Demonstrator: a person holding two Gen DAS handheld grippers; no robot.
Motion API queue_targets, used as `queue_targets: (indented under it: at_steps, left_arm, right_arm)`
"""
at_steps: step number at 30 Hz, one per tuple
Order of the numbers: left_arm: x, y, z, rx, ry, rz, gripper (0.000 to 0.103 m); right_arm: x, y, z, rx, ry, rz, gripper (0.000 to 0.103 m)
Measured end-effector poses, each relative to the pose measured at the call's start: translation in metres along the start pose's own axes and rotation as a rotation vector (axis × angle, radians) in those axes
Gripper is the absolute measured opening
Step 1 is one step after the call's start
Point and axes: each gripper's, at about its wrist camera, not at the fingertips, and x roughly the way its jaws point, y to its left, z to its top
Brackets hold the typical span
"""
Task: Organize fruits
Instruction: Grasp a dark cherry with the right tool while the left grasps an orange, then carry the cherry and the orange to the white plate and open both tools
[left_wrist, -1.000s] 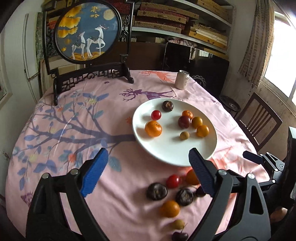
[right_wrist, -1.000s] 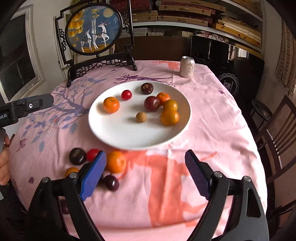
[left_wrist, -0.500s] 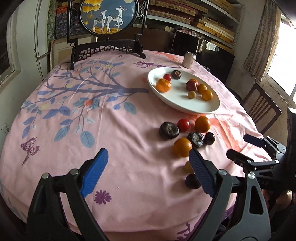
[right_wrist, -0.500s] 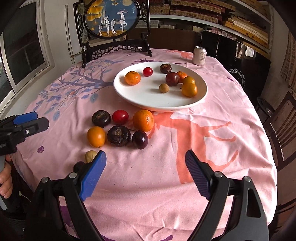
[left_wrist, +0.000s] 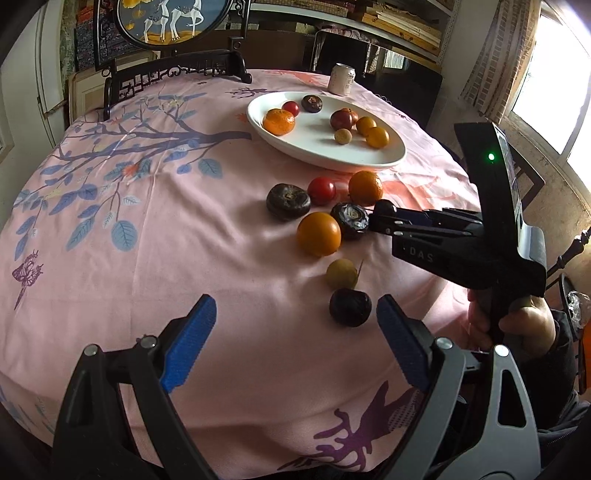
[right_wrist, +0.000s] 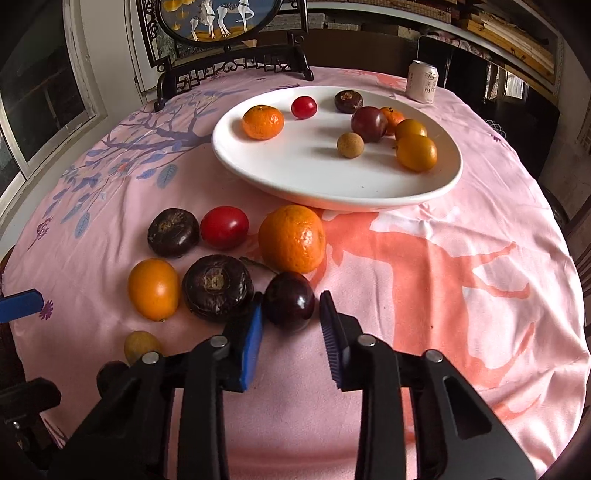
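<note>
A white plate (right_wrist: 369, 192) holds several fruits. In front of it, loose fruits lie on the pink cloth: a mandarin (right_wrist: 291, 238), a red tomato (right_wrist: 224, 227), two dark wrinkled fruits, an orange fruit (right_wrist: 154, 288) and a small tan one. My right gripper (right_wrist: 291, 321) is low over the cloth, its jaws closing onto a dark plum (right_wrist: 290, 301) with the blue pads against both its sides. My left gripper (left_wrist: 295, 339) stands open and holds nothing. A second dark plum (left_wrist: 349, 307) lies just inside its right finger, with the tan fruit (left_wrist: 341, 273) just beyond it.
A drink can (right_wrist: 423, 85) stands behind the plate. A round framed deer picture on a black stand (left_wrist: 177, 68) sits at the table's far side. A chair (left_wrist: 532, 177) is at the right edge. A person's hand (left_wrist: 517, 321) grips the right tool.
Both grippers came down and closer to the loose fruit. The right jaws went from wide open to closed around the dark plum. The left jaws stayed wide.
</note>
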Motion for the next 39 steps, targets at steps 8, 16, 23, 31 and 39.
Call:
queue_targets:
  at_steps: [8, 16, 23, 31, 39]
  left_arm:
    - [0.022, -0.001, 0.016, -0.028, 0.043, -0.004, 0.09]
    - [0.072, -0.018, 0.041, 0.011, 0.094, 0.061, 0.067]
    - [0.08, -0.022, 0.049, -0.005, 0.083, 0.036, 0.037]
    - [0.053, -0.023, 0.046, -0.007, 0.033, 0.011, 0.037]
    - [0.036, -0.028, 0.05, 0.015, 0.003, -0.009, 0.037]
  right_arm:
    - [-0.028, -0.013, -0.008, 0.058, -0.016, 0.021, 0.027]
    - [-0.057, -0.025, -0.02, 0.1, -0.053, 0.047, 0.027]
    - [-0.068, -0.026, -0.022, 0.099, -0.081, 0.057, 0.027]
    - [-0.074, -0.025, -0.022, 0.098, -0.097, 0.066, 0.027]
    - [-0.073, -0.025, -0.021, 0.097, -0.097, 0.065, 0.027]
